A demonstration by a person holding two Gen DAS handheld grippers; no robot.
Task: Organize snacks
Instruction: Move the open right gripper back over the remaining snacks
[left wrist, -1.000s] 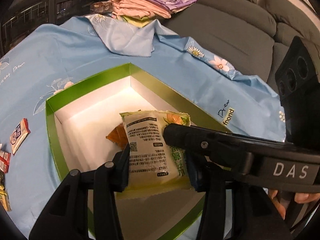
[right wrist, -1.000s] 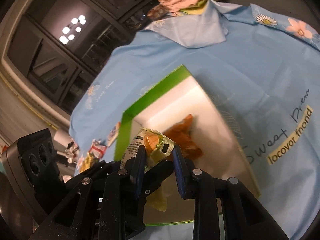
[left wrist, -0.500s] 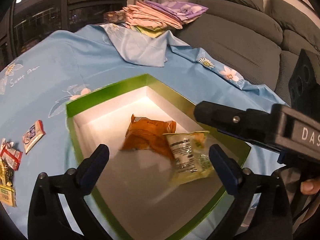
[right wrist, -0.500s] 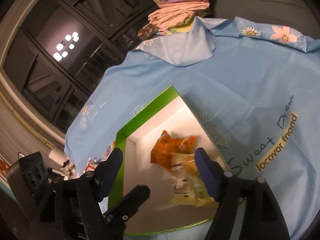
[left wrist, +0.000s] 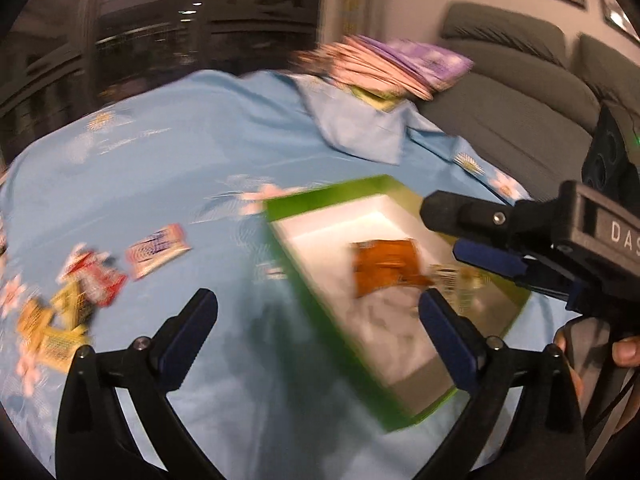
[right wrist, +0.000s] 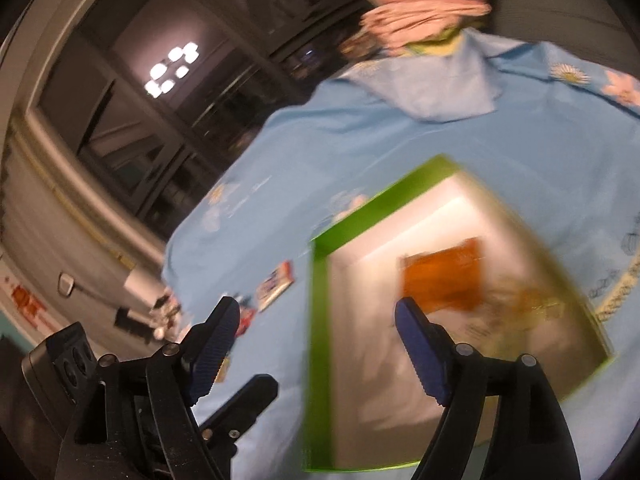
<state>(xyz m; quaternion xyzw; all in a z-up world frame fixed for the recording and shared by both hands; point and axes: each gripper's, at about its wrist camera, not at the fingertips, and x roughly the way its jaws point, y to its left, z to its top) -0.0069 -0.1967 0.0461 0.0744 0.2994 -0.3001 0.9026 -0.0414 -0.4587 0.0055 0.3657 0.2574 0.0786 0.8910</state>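
On the blue tablecloth (left wrist: 192, 168), at far left, loose snack packets (left wrist: 84, 292) lie scattered outside the green box (left wrist: 320, 200). Left gripper (left wrist: 316, 320): jaws just opened wide, nothing between them. Inside the box lie an orange packet (left wrist: 384, 268) and a pale green packet (left wrist: 460, 284). Right gripper (right wrist: 316, 340): jaws likewise just opened, empty. Judgement: deposit complete; next move calls for reaching a loose packet at left.

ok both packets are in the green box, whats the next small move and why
Probably swing the left gripper toward the loose snacks on the blue cloth: its jaws have just been opening and hold nothing, and only two packets lie in the green box.
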